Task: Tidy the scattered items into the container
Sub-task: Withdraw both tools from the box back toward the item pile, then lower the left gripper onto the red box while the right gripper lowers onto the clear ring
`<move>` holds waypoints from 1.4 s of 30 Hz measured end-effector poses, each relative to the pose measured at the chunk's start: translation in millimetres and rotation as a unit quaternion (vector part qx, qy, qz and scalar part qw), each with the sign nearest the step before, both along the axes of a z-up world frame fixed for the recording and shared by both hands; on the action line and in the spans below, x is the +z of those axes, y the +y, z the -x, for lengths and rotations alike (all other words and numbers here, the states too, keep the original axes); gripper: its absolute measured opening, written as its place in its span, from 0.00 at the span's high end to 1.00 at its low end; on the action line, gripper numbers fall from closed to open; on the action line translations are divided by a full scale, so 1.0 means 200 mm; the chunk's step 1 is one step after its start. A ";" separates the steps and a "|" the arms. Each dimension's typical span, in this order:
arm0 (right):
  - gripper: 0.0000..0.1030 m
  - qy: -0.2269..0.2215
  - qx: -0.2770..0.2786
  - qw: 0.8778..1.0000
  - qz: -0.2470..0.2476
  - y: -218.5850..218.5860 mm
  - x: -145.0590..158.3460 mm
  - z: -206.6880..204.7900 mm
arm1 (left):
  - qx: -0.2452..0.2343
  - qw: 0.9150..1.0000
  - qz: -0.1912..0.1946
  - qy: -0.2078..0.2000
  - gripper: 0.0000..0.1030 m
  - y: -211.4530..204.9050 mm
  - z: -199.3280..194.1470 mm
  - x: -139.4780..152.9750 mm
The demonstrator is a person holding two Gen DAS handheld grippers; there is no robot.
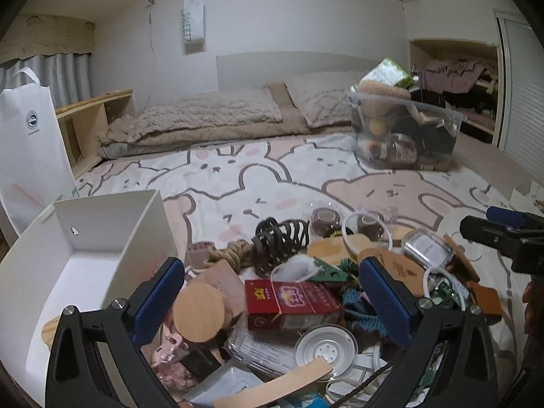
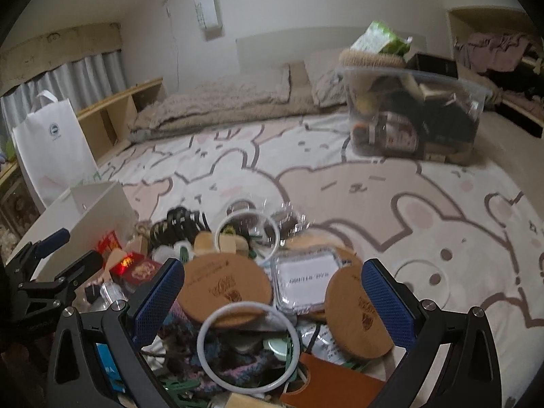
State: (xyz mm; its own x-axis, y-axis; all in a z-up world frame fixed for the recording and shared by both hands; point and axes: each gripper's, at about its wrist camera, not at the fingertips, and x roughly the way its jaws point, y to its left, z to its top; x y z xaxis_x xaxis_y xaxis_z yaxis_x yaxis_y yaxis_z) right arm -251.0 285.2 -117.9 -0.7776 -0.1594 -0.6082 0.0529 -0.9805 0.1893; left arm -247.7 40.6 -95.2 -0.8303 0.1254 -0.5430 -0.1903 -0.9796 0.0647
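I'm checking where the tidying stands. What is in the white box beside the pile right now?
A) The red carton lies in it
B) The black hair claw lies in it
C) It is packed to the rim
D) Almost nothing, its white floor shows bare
D: in the left wrist view the white box shows a bare floor, while the red carton and the hair claw lie in the pile outside it.

We look across a bed (image 1: 306, 176) spread with a pale sheet printed with cartoon rabbits, two beige pillows (image 1: 210, 115) lying at its head against a white wall (image 1: 306, 17). A small white bag (image 1: 193, 22) hangs on that wall. To the left we see a wooden shelf unit (image 1: 91, 119), grey curtains (image 1: 51, 68) and a white paper bag (image 1: 29, 142); an open closet (image 1: 455, 78) stands at right
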 end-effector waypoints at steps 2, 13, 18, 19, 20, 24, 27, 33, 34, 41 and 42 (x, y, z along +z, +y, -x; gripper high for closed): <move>0.00 -0.012 0.006 1.000 0.002 0.00 -0.04 0.02 | -0.003 1.000 0.002 -0.010 0.00 0.01 0.02 -0.03; 0.00 -0.051 0.014 0.998 0.016 0.02 -0.17 0.06 | -0.011 0.998 0.015 -0.055 0.00 0.04 0.08 -0.17; 0.00 -0.053 0.040 0.998 0.011 0.00 -0.19 0.05 | -0.015 0.997 0.018 -0.075 0.00 0.05 0.12 -0.22; 0.00 -0.056 0.047 0.997 0.009 -0.01 -0.20 0.05 | -0.016 0.997 0.017 -0.079 0.00 0.05 0.12 -0.23; 0.00 -0.057 0.051 0.997 0.007 -0.02 -0.21 0.04 | -0.017 0.996 0.015 -0.083 0.00 0.05 0.13 -0.23; 0.00 -0.061 0.069 0.996 -0.005 -0.04 -0.24 0.01 | -0.020 0.995 0.012 -0.093 0.00 0.04 0.14 -0.25; 0.00 -0.059 0.085 0.995 -0.012 -0.06 -0.25 -0.01 | -0.025 0.995 0.010 -0.098 0.00 0.05 0.15 -0.26; 0.00 -0.050 0.106 0.993 -0.029 -0.09 -0.26 -0.04 | -0.034 0.993 0.016 -0.108 0.00 0.07 0.17 -0.30; 0.00 -0.049 0.108 0.992 -0.031 -0.09 -0.27 -0.05 | -0.035 0.993 0.016 -0.109 0.00 0.08 0.17 -0.30; 0.00 -0.071 0.119 0.990 -0.037 -0.14 -0.32 -0.03 | -0.046 0.992 0.031 -0.117 0.00 0.11 0.19 -0.32; 0.00 -0.074 0.121 0.989 -0.038 -0.15 -0.33 -0.03 | -0.046 0.991 0.034 -0.119 0.00 0.11 0.19 -0.33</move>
State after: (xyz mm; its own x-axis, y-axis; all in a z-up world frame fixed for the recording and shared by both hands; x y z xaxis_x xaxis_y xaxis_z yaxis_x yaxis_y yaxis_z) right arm -245.8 255.8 -184.4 -0.6244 -0.2789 -0.7297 0.2652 -0.9543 0.1378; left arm -286.1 62.7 -160.4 -0.6645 0.1513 -0.7318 -0.2962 -0.9524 0.0721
